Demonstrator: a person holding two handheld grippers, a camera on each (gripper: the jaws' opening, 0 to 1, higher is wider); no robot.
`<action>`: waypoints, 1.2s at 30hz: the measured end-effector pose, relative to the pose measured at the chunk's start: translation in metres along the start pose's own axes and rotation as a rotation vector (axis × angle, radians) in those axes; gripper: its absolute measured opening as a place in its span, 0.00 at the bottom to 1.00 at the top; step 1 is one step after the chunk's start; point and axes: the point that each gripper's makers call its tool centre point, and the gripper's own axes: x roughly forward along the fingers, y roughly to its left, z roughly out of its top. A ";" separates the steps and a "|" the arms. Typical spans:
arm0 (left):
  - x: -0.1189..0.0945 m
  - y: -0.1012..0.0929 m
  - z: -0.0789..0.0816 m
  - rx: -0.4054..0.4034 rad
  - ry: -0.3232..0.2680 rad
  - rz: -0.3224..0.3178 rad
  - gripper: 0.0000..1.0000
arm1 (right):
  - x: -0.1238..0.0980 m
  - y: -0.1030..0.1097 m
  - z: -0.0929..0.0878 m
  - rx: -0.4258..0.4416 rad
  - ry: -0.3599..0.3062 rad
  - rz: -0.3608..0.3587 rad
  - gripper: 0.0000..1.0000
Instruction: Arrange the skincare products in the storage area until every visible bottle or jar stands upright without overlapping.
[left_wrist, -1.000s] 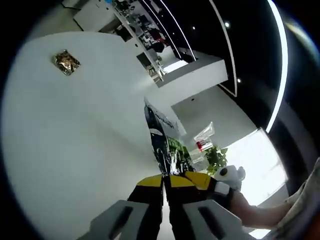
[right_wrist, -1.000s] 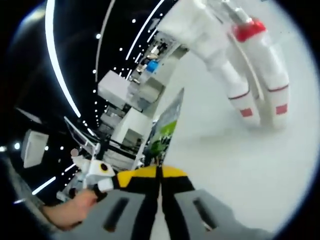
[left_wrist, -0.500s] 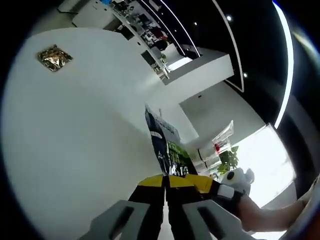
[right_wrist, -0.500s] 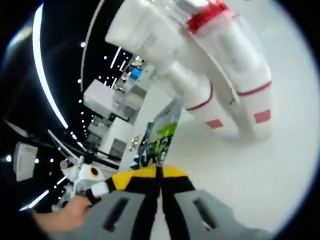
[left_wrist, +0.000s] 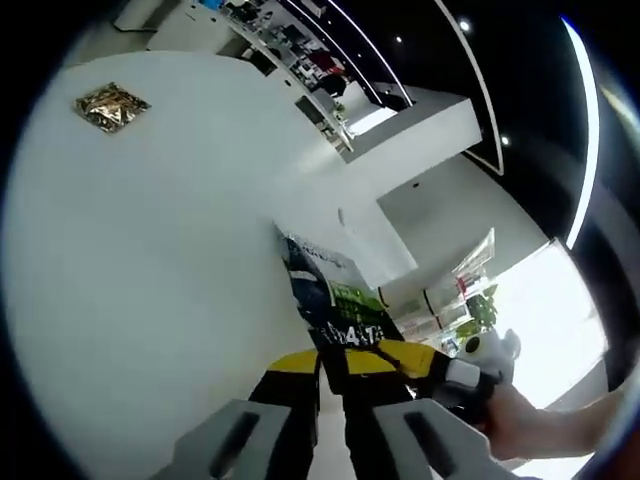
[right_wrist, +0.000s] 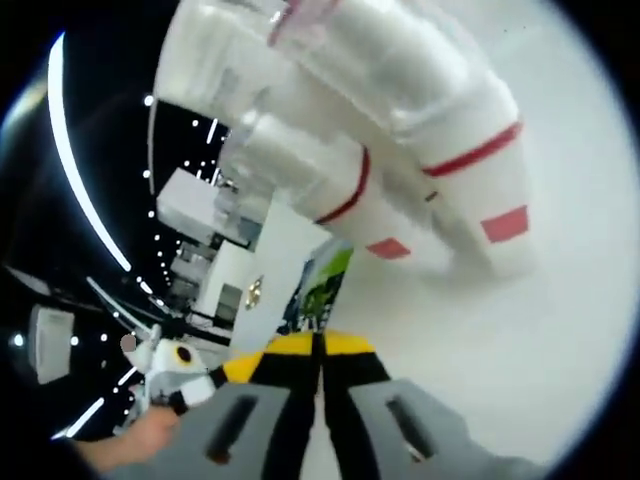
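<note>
A flat dark sachet with green print (left_wrist: 335, 300) sticks up between my left gripper's (left_wrist: 332, 375) shut jaws. The right gripper (left_wrist: 470, 375), held by a hand, reaches in from the right and pinches the same sachet at its base. In the right gripper view the sachet (right_wrist: 320, 285) stands edge-on in my right gripper (right_wrist: 320, 350), which is shut on it, and the left gripper (right_wrist: 180, 365) comes in from the left. Two white bottles with red bands (right_wrist: 470, 170) (right_wrist: 310, 170) loom close above on the white table (right_wrist: 540, 340), packed against each other.
A small gold foil packet (left_wrist: 110, 105) lies flat on the white table (left_wrist: 150, 260) far from the grippers. Beyond the table's edge are white counters and shelves (left_wrist: 300, 60) in a dark room with strip lights.
The right gripper's camera has closed in on the white bottles, which now loom much larger. Both grippers still hold the sachet, which leans slightly differently in the left gripper view.
</note>
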 end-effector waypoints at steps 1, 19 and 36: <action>-0.002 0.000 0.000 0.006 -0.006 0.005 0.08 | 0.001 -0.003 0.002 0.018 -0.010 -0.003 0.00; -0.002 0.001 -0.013 -0.009 -0.012 0.022 0.13 | -0.011 -0.019 0.002 -0.004 -0.045 -0.124 0.20; -0.004 0.003 -0.021 -0.055 -0.019 0.024 0.15 | -0.040 -0.016 -0.003 -0.298 -0.028 -0.173 0.18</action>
